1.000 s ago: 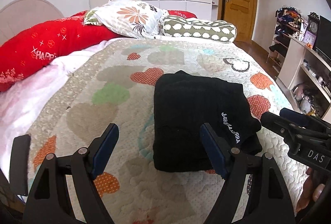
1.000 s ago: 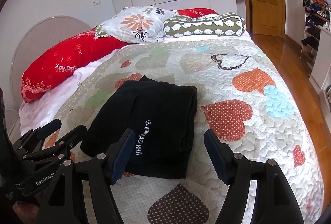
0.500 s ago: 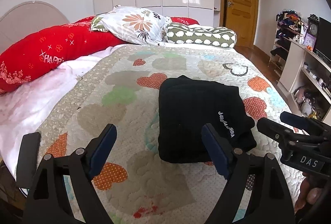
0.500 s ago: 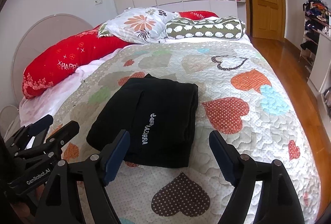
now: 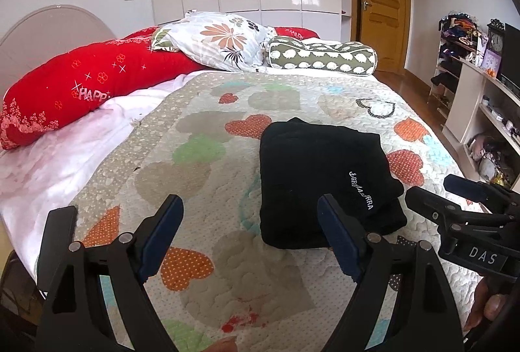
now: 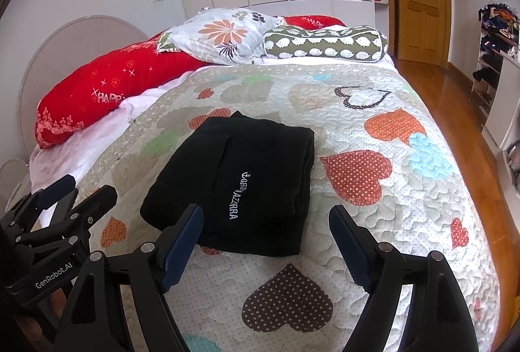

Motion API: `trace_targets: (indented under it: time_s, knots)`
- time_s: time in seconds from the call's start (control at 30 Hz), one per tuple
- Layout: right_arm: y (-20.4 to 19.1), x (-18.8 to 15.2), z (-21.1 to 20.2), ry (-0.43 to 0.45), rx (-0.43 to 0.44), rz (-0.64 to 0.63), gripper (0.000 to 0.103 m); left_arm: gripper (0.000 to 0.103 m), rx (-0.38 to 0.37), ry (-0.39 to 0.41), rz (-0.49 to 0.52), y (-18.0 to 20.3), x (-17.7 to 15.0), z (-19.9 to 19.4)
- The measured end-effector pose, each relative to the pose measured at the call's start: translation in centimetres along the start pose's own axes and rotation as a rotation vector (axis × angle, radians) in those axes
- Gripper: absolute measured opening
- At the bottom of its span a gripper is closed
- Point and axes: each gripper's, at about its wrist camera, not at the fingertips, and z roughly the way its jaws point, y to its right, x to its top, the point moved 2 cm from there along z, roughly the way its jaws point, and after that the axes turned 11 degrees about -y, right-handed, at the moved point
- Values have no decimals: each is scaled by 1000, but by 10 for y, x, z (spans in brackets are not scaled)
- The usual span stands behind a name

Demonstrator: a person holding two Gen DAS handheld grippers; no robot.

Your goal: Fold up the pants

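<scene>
Black pants (image 5: 321, 176) lie folded into a compact rectangle on the heart-patterned quilt (image 5: 201, 176), with white lettering on top. They also show in the right wrist view (image 6: 247, 186). My left gripper (image 5: 250, 215) is open and empty, held above the quilt near the front edge, left of the pants. My right gripper (image 6: 265, 228) is open and empty, held just in front of the pants. Each gripper shows at the edge of the other's view, the right one (image 5: 455, 199) and the left one (image 6: 74, 192).
A long red pillow (image 5: 81, 88), a floral pillow (image 5: 224, 40) and a green bolster (image 5: 321, 56) lie at the head of the bed. A wooden door (image 5: 380, 1), shelves (image 5: 481, 111) and wooden floor (image 6: 432, 82) are to the right.
Both grippers have drawn back from the folded pants and risen a little; the pants lie further away in both views. Both stay open and empty.
</scene>
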Motion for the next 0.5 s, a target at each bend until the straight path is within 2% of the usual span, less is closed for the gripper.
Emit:
trace_targets:
  time_s: [0.5]
  knots:
    - [-2, -1, -3, -4, 0, -1, 81, 85, -25, 3, 6, 2, -2, -5]
